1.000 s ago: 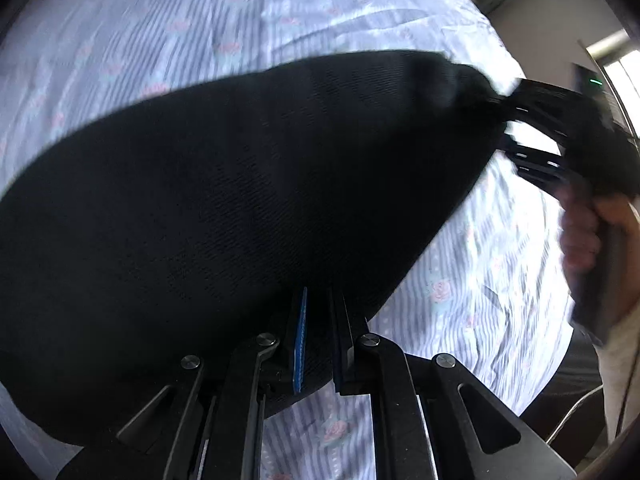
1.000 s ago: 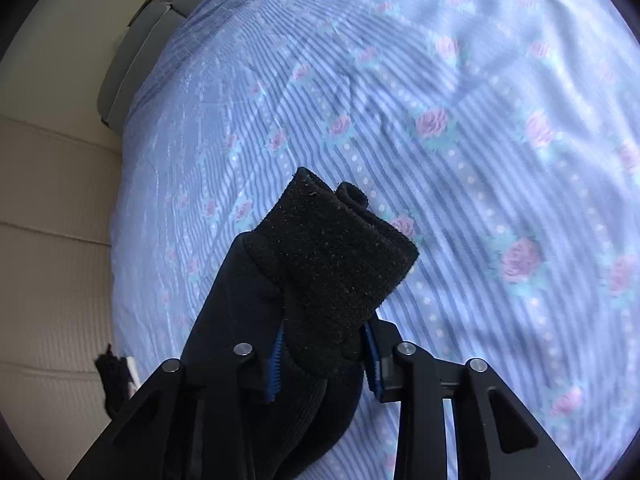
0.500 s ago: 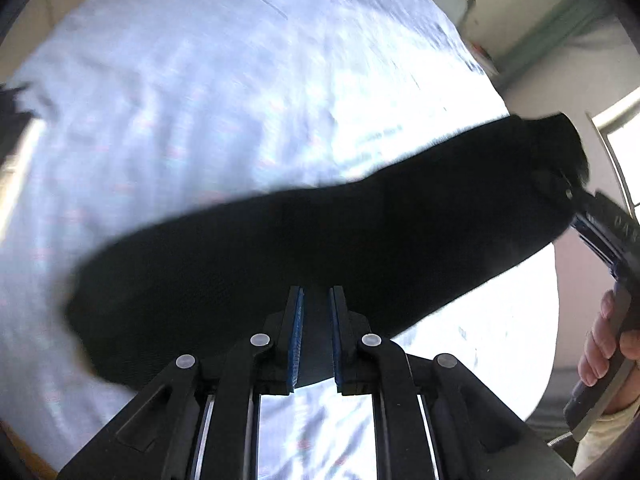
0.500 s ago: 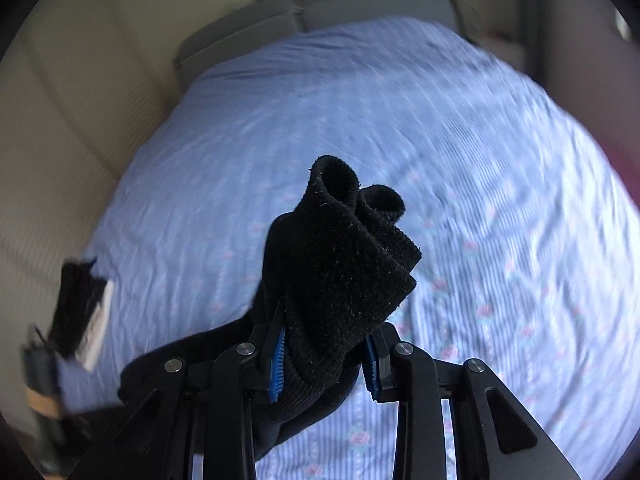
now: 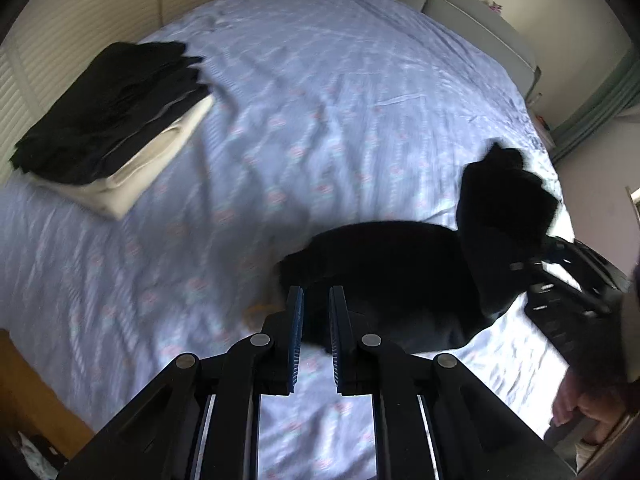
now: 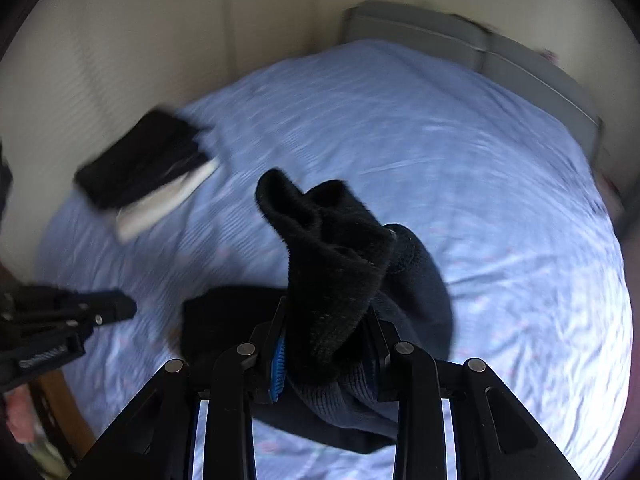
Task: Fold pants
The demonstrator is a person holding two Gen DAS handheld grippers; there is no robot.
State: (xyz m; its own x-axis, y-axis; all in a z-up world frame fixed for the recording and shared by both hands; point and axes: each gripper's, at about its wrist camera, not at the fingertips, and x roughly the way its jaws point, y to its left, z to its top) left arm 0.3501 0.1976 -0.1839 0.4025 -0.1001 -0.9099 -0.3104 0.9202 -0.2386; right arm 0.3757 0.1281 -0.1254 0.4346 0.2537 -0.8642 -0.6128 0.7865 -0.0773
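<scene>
Black pants (image 5: 400, 272) hang bunched over the near right of the bed. My right gripper (image 6: 324, 344) is shut on a thick fold of the pants (image 6: 332, 288), which sticks up between its jaws. It shows in the left wrist view (image 5: 552, 268) at the right with the cloth. My left gripper (image 5: 316, 332) has its jaws a narrow gap apart with bedsheet showing between them; the pants lie just behind its tips. It shows in the right wrist view (image 6: 120, 308) at the left, apart from the cloth.
The bed (image 5: 320, 100) has a pale blue floral sheet. A stack of folded clothes (image 5: 108, 120), black over white, lies at its far left; it also shows in the right wrist view (image 6: 148, 168). Grey headboard cushions (image 5: 460, 4) line the far edge. A wooden bed edge (image 5: 24, 392) is at the lower left.
My left gripper has let go of the pants and drawn back. The pants have dropped from a stretched span into a bunch held by my right gripper. Both views have tilted up.
</scene>
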